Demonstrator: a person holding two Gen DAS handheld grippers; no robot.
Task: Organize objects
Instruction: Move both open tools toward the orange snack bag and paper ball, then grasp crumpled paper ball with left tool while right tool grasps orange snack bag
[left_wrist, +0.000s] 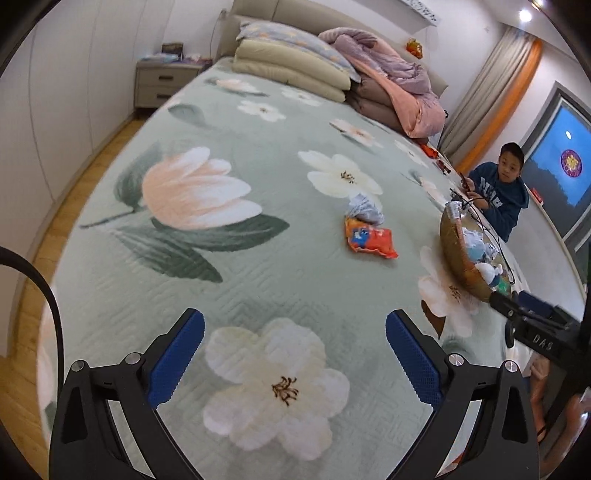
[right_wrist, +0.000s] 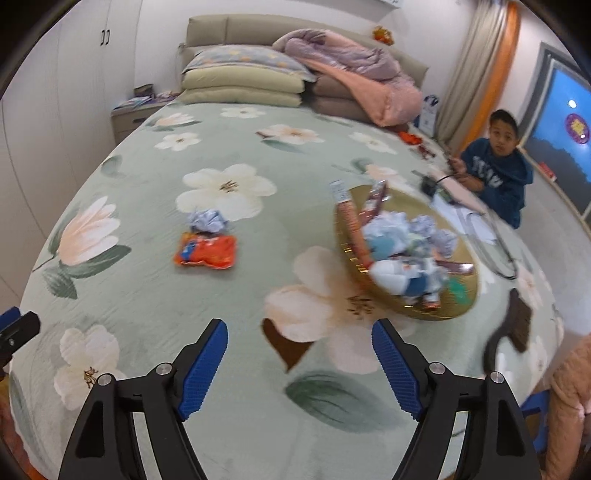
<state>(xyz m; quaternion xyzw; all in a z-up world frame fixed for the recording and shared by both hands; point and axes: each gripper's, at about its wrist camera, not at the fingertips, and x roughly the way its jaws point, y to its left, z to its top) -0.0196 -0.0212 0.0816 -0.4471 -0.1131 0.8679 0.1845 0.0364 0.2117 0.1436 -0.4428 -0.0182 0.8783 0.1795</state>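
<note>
Gold bowl (right_wrist: 417, 310) near the bed's (right_wrist: 229, 295) right edge is stuffed with crumpled paper and wrappers. Orange packet (right_wrist: 206, 251) and paper wad (right_wrist: 208, 220) lie mid-bed. Both claws, left (left_wrist: 294, 365) and right (right_wrist: 300, 369), gape empty.

A wide bed (left_wrist: 258, 155) under a pale green quilt printed with large flowers fills the room, with an upholstered headboard (right_wrist: 236, 27), stacked pillows (left_wrist: 291, 70) and a bundled pink duvet (left_wrist: 399, 88) at the far end. A grey nightstand (left_wrist: 162, 83) stands far left against white wardrobe doors (right_wrist: 74, 74), beside a wooden floor (left_wrist: 74, 192). Far right, beige and orange curtains (left_wrist: 491, 96) hang by a dark window (left_wrist: 561, 162).
</note>
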